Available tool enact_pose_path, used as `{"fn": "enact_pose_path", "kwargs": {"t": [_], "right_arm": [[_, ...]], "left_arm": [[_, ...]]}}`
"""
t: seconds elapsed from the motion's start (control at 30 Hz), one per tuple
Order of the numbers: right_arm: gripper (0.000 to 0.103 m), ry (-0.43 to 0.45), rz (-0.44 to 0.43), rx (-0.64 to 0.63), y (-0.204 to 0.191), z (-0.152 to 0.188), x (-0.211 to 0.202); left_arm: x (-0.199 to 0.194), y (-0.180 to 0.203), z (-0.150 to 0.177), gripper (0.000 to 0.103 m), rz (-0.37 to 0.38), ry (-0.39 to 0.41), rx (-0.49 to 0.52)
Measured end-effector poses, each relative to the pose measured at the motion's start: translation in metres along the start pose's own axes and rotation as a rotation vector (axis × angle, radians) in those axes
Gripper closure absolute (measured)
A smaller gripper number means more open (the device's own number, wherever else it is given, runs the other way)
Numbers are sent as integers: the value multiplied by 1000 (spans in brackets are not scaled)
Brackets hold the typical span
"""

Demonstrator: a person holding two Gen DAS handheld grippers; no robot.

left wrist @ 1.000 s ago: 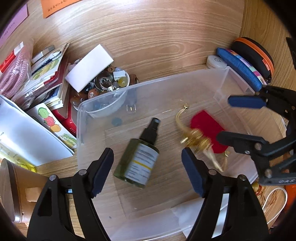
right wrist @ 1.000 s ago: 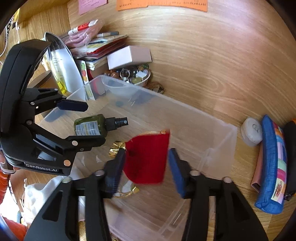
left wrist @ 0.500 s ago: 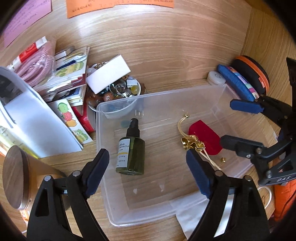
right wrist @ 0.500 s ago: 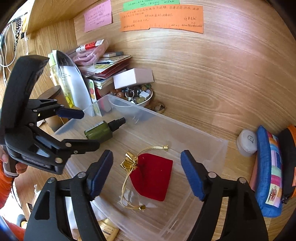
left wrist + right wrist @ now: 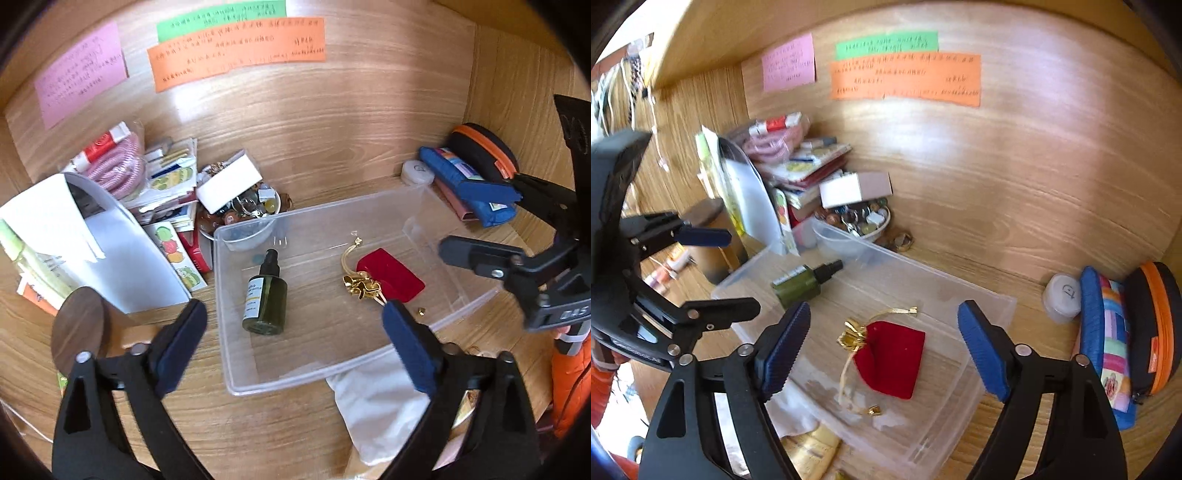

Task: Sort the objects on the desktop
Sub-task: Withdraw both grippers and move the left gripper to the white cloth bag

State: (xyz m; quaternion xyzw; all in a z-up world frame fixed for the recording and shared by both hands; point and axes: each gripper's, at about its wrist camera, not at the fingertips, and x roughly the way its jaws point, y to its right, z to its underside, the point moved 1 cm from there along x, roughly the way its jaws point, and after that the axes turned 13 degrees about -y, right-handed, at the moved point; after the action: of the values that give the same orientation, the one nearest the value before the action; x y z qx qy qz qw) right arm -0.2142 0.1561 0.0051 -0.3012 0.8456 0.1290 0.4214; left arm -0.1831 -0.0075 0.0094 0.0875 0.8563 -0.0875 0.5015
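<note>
Desk point(image 5: 295, 435): wood-grain top with a wood back wall; 3 paper notes (pink, green, orange) are stuck on the wall.
Clear bin point(image 5: 236, 369): a see-through plastic tub in the middle of the desk, holding 2 things that lie well apart.
Left clutter point(image 5: 110, 236): a leaning white folder, stacked booklets and a pink coiled cord in a bag, all left of the bin.
Left gripper point(image 5: 291, 347): jaws spread wide and have just been opening; nothing between the blue pads, which hang above the bin's near edge.
Right gripper point(image 5: 882, 354): jaws released, just been opening too; the pouch shows between the pads in the wrist view but lies on the bin floor, untouched.
Blue pencil case point(image 5: 1108, 347): on edge at the right, beside a black case with an orange zip.
White cloth point(image 5: 380, 402): under the bin's near right corner.
Red pouch point(image 5: 892, 358): velvet, gold drawstring, flat on the bin's right half.
Green spray bottle point(image 5: 266, 299): on its side in the bin's left half (black nozzle toward the back wall).
Trinket bowl point(image 5: 247, 214): behind the bin's far left corner, with a white box resting on it.
White round tub point(image 5: 1062, 295): just left of the pencil case.
</note>
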Motion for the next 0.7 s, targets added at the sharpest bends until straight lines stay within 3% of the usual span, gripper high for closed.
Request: {"fn": "enact_pose_path", "kwargs": {"t": [0.07, 0.2, 0.7], "right_arm": [[21, 10, -15, 4, -3, 5, -11], [19, 32, 46, -1, -9, 16, -29], [19, 39, 101, 117, -14, 63, -54]], "left_arm": [[-6, 0, 3, 5, 0, 9, -3], [-16, -1, 9, 5, 11, 23, -23], [-36, 7, 49, 4, 17, 48, -25]]}}
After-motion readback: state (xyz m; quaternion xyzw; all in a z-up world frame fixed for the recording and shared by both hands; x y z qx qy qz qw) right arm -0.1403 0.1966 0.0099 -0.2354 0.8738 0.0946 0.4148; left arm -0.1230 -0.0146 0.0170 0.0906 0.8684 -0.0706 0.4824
